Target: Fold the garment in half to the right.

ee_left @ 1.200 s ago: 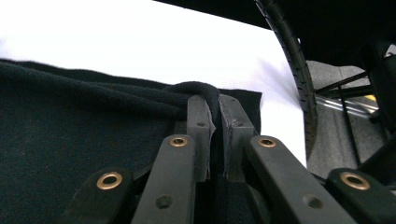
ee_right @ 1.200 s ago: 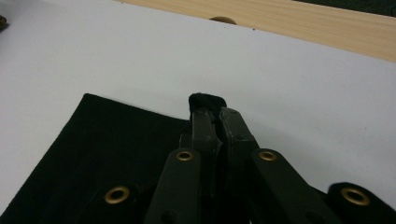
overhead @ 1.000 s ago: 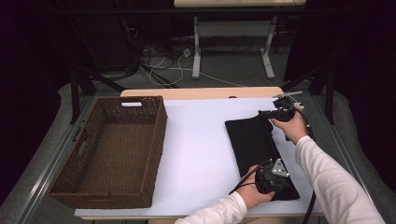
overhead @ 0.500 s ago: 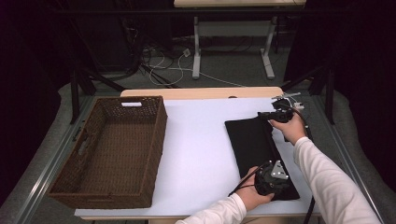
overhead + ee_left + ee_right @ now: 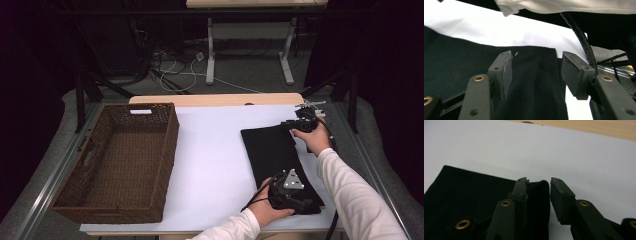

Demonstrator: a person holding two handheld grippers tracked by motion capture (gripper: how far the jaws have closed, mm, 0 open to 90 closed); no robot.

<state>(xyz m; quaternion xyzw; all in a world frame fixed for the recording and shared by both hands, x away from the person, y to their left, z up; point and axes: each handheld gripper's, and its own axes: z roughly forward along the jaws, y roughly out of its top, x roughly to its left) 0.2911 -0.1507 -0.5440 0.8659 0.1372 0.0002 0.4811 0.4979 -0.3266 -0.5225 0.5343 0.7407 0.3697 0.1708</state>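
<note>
We see a plain black cloth on a white desk with a pale wood far edge, a dark brown woven basket, white sleeves and black fingers.

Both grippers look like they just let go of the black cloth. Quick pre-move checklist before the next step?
1. Left gripper released: ok. Its fingers have just been opening; a fold of the black cloth lies between them, unpinched.
2. Right gripper released: ok. It has just been opening; the cloth edge stands up in the gap against one finger, clear of the other.
3. Cloth flat on the white table: not ok, raised folds at both grippers.
4. Cloth fully on the table: ok, though its near corner is close to the edge.
5. Wicker basket empty: ok.
6. Path between cloth and basket free: ok.
</note>
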